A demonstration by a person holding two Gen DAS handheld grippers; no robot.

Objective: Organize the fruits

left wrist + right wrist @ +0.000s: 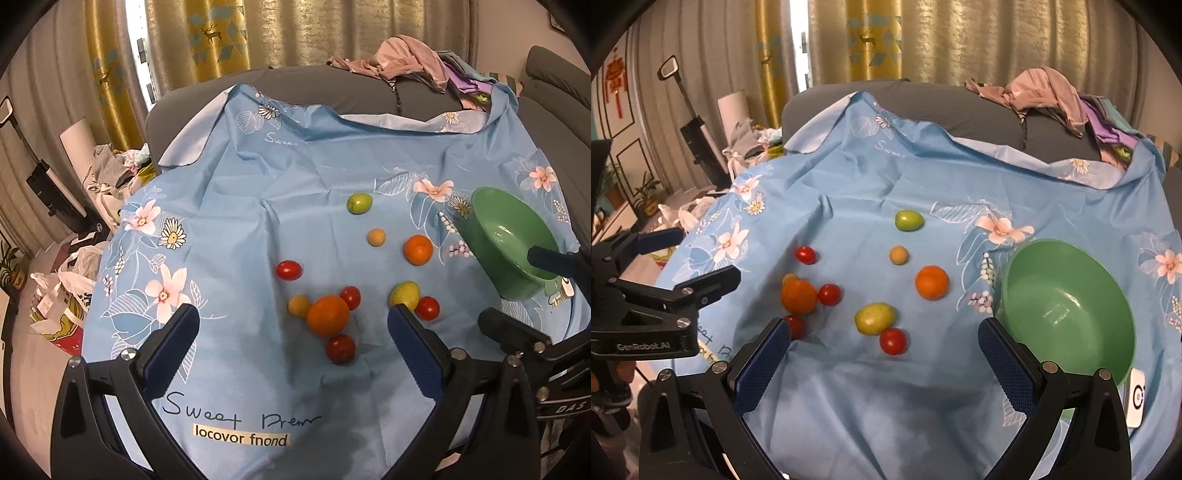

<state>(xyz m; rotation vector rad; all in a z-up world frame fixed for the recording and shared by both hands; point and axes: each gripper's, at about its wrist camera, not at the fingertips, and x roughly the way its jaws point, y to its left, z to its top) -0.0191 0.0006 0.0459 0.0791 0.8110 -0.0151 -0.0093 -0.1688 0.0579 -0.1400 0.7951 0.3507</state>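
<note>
Loose fruit lies on a blue floral cloth (pixel 258 192): a large orange (pixel 328 315) (pixel 798 296), a smaller orange (pixel 418 250) (pixel 932 282), a green fruit (pixel 359 203) (pixel 909 220), a yellow-green fruit (pixel 405 293) (pixel 874 318), a small tan fruit (pixel 376 236) and several cherry tomatoes (pixel 289 270) (pixel 893 341). An empty green bowl (pixel 495 221) (pixel 1071 295) stands at the right. My left gripper (pixel 293 314) (pixel 690 256) hovers open near the large orange. My right gripper (pixel 884 328) (pixel 517 288) is open beside the bowl, holding nothing.
The cloth drapes over a grey sofa (pixel 332 88). A heap of clothes (pixel 413 62) lies on the sofa back at the right. Bags and clutter (pixel 70 280) crowd the floor to the left. A white tag (pixel 1137 397) sits by the bowl.
</note>
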